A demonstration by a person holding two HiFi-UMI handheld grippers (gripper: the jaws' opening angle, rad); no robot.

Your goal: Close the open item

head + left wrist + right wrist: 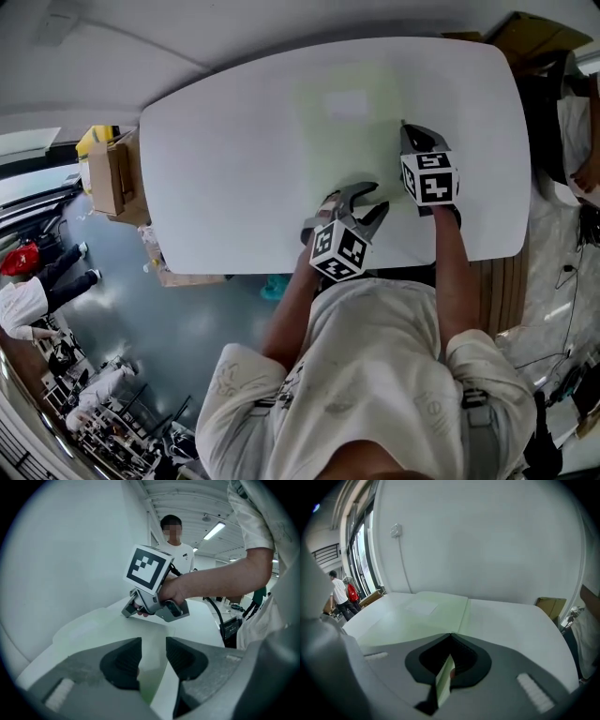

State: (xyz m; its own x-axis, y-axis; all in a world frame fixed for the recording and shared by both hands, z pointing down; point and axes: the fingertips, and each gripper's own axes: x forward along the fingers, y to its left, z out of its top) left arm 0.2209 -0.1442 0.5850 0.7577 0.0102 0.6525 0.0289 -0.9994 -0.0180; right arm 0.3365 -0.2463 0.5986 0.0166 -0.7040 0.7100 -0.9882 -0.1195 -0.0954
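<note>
A pale green folder [345, 117] lies flat on the white table [216, 178], with a white label on its cover. My right gripper [410, 134] is at the folder's right edge, shut on a thin green sheet [444, 679] that stands on edge between its pads. My left gripper [361, 199] hovers at the folder's near edge with its jaws open. In the left gripper view the green sheet's near corner [151, 686] lies in the gap between the open fingers [123, 660], untouched. The right gripper [129, 612] shows beyond it, held by a hand.
Cardboard boxes stand off the table's left end [112, 173] and at its far right corner [525, 37]. A white wall [487, 541] rises behind the table. A person [176, 541] stands beyond the table, and others [28, 281] are on the floor at left.
</note>
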